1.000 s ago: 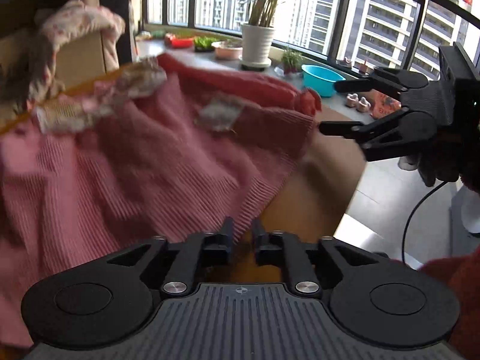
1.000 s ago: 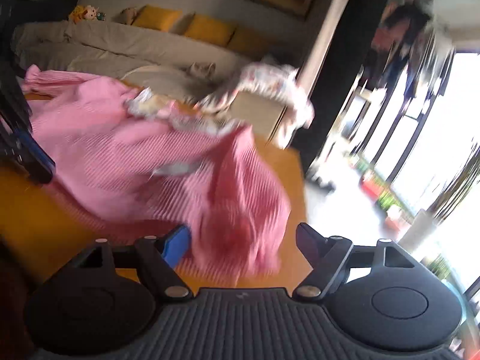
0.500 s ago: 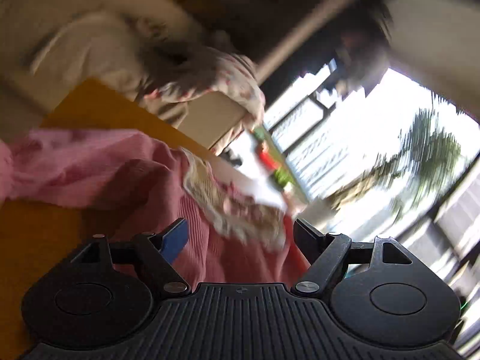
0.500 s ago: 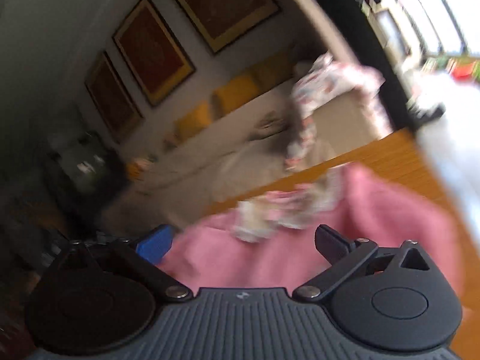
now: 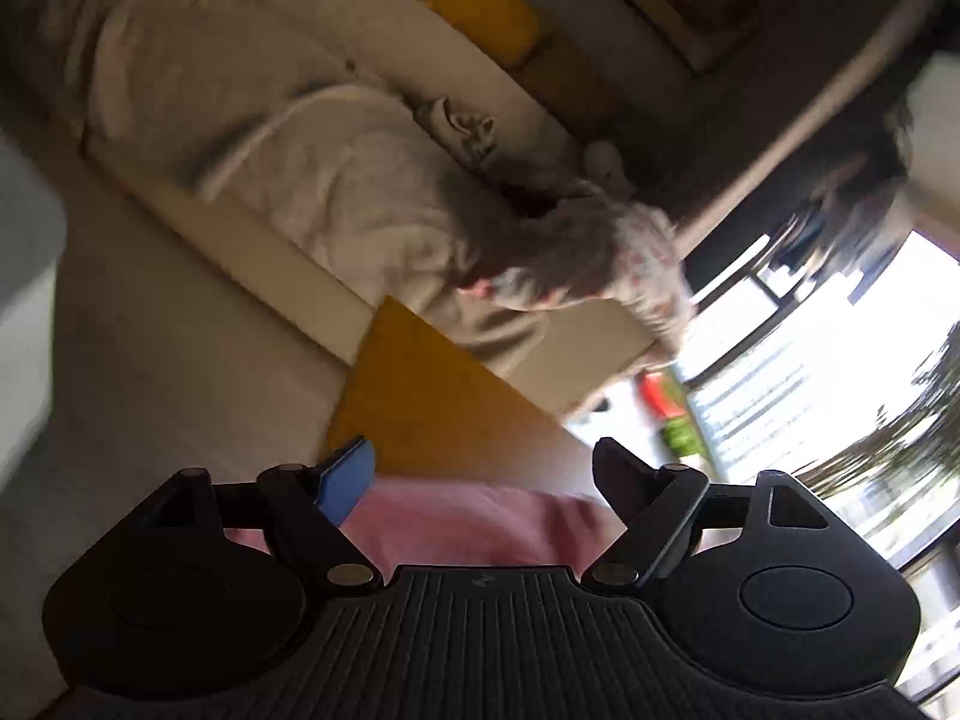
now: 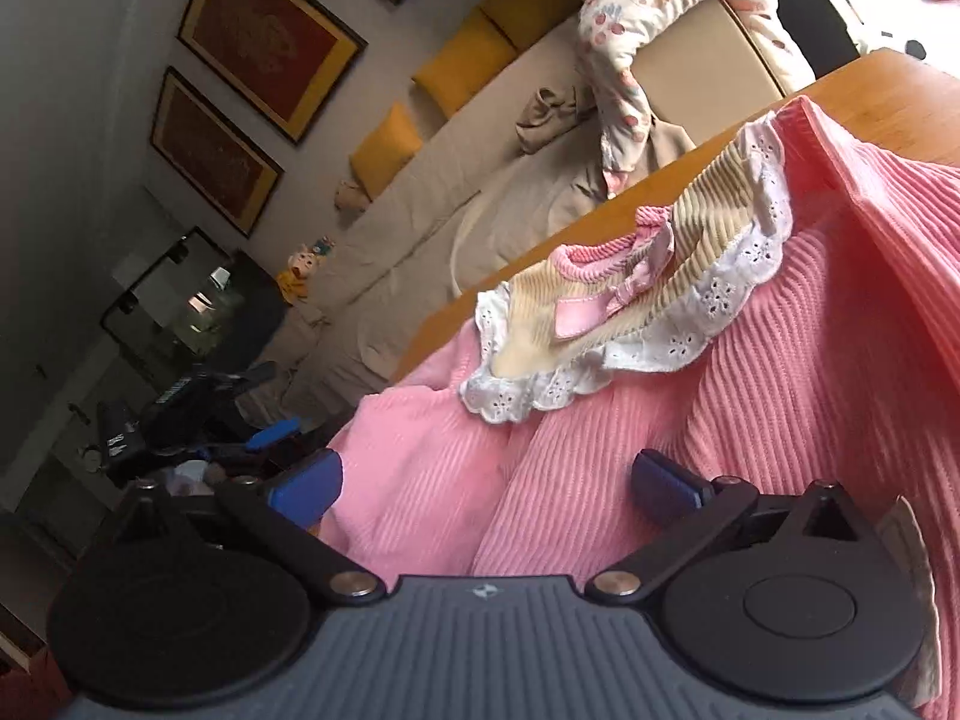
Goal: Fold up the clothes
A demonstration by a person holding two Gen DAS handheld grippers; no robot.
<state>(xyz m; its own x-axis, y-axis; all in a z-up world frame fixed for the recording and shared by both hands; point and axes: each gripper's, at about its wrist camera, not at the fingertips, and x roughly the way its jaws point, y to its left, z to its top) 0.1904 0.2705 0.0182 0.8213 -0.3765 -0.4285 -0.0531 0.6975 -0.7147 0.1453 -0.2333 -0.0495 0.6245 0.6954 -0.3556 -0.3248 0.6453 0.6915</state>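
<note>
The pink ribbed knit garment (image 6: 750,372) with a lace-edged beige collar (image 6: 636,312) lies spread on the orange wooden table (image 6: 888,84). The right gripper (image 6: 486,480) stands wide open above it, gripping nothing. The left gripper (image 5: 480,468) is opening over what seems the garment's edge, nothing pinched.

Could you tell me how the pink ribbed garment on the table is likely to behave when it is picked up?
The pink ribbed garment lies in soft folds and ridges on the wooden table, so it will probably be floppy and sag from wherever it is pinched. Its knit looks thick, so probably not slippery. The lace collar sits loose and may flop over when lifted.
</note>
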